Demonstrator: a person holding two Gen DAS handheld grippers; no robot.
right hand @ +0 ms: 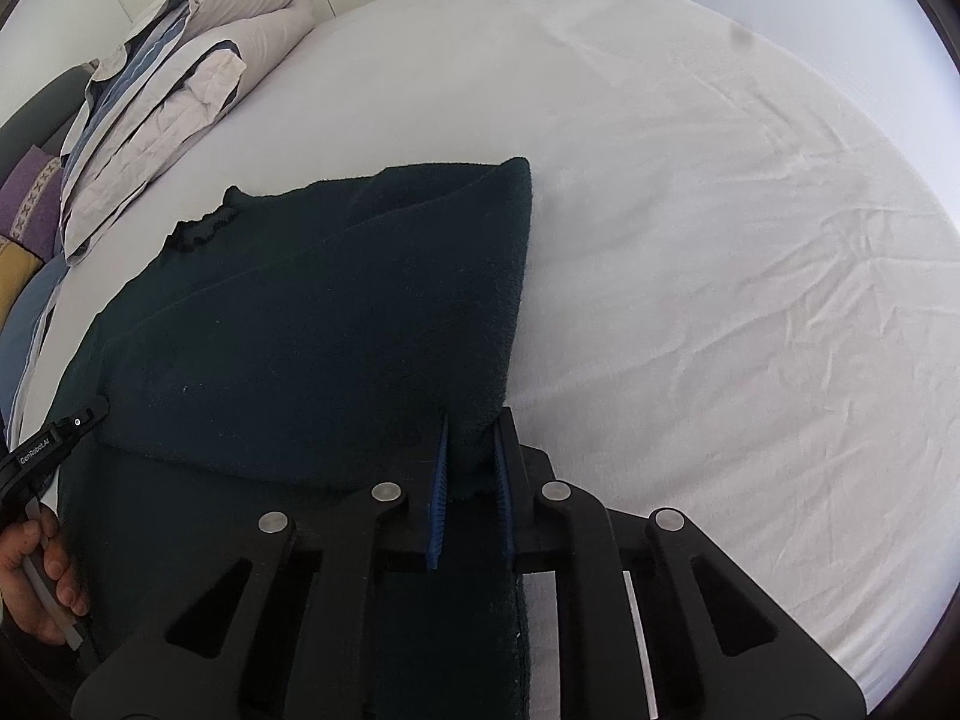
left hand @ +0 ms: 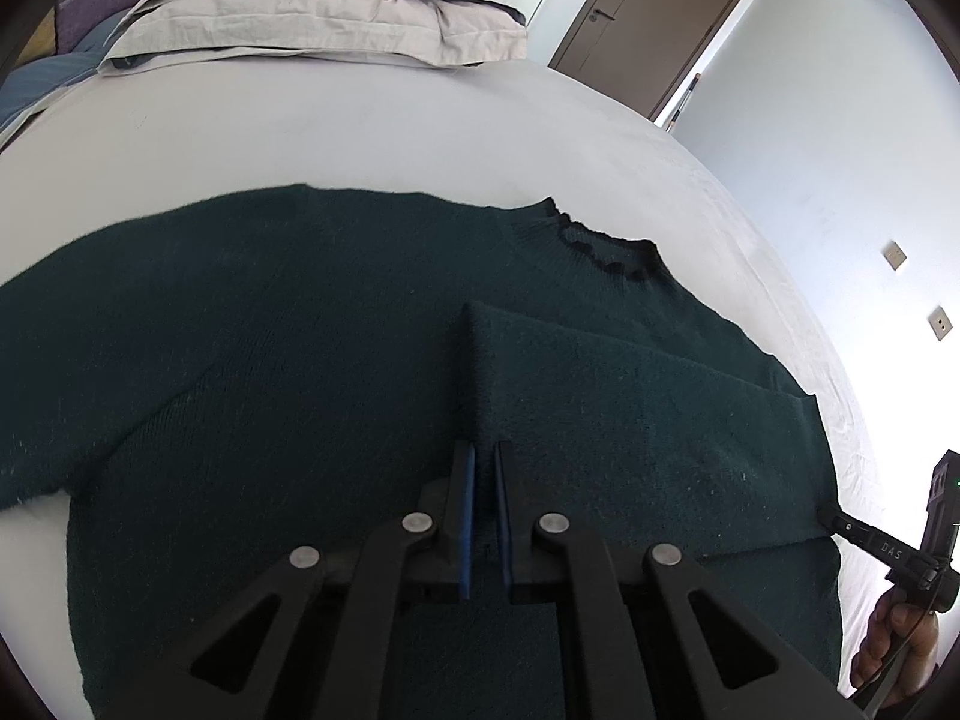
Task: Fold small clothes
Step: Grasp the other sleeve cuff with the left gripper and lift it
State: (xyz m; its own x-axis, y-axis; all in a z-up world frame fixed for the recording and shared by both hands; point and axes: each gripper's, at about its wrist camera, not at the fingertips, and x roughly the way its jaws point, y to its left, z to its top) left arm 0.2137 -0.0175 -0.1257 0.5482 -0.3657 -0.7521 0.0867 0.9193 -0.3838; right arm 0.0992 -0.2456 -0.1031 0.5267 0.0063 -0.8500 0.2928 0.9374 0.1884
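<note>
With one sleeve laid across the dark green sweater beside its collar, left gripper and right gripper pinch that fold; the other sleeve remains spread.

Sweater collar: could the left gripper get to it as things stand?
Probably yes. The collar lies exposed on the flat sweater, with only knit between it and the left gripper. That gripper, though, is shut on the folded sleeve edge and must release first.

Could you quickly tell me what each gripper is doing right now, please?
Left gripper: shut on the folded-over flap of the dark green sweater.
Right gripper: shut on the sweater's folded right edge.
</note>
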